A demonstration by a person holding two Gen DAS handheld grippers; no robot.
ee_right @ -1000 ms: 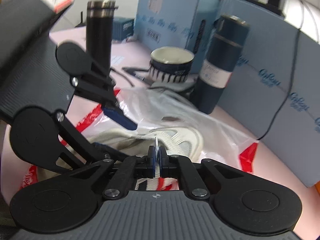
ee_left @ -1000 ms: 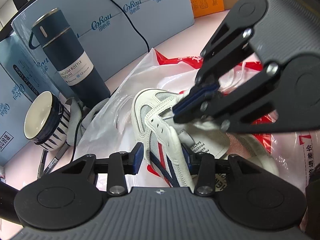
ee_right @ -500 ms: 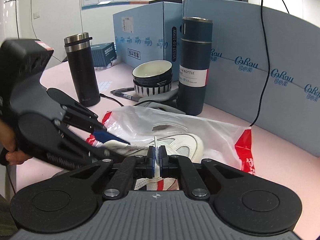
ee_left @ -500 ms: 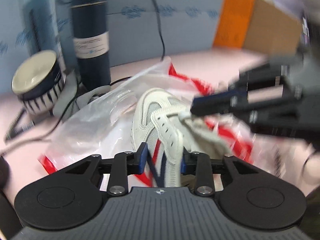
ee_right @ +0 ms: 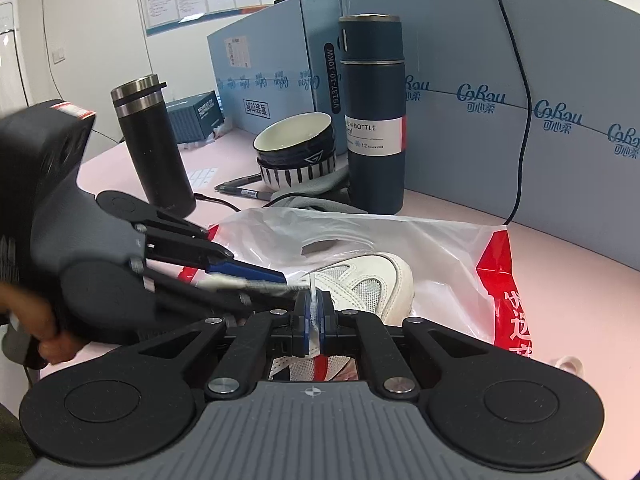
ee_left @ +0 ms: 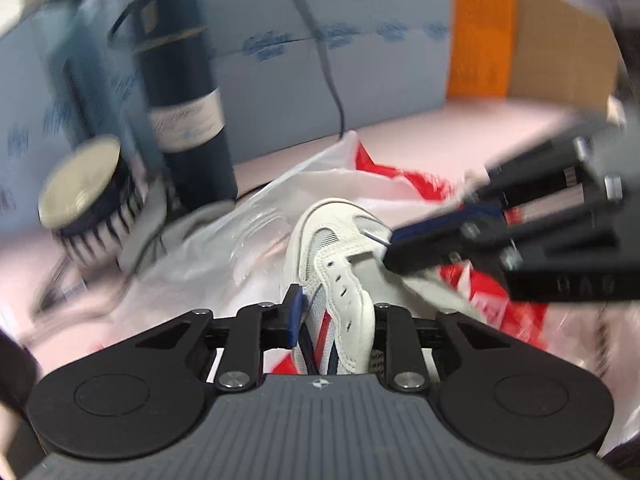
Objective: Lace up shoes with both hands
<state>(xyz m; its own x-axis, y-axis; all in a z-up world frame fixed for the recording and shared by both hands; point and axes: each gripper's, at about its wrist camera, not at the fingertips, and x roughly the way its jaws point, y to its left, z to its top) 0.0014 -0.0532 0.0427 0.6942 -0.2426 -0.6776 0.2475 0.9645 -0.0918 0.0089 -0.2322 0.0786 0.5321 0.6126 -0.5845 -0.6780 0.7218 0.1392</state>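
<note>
A white sneaker [ee_left: 340, 264] with red and navy stripes lies on a white and red plastic bag [ee_left: 256, 220]. My left gripper [ee_left: 336, 316] is closed on the sneaker's side, its jaws on either side of the eyelet flap. My right gripper [ee_right: 314, 316] is shut on the white shoelace [ee_right: 313, 300], whose clear tip sticks up between the pads. In the left wrist view the right gripper [ee_left: 390, 246] sits at the shoe's tongue, holding the lace tip. The sneaker's toe [ee_right: 376, 276] shows in the right wrist view.
A navy vacuum bottle [ee_right: 374, 116], stacked bowls [ee_right: 296, 152], a black tumbler [ee_right: 154, 148] and pens [ee_right: 244, 188] stand behind the bag. Blue boxes [ee_right: 520, 104] wall the far side. A black cable [ee_right: 520, 80] hangs down. Orange and brown boxes [ee_left: 520, 40] stand further along the wall.
The left wrist view has swung and blurred while its jaws stay on the sneaker. The right gripper, still shut on the lace, has drawn back, with more of the table now showing.
</note>
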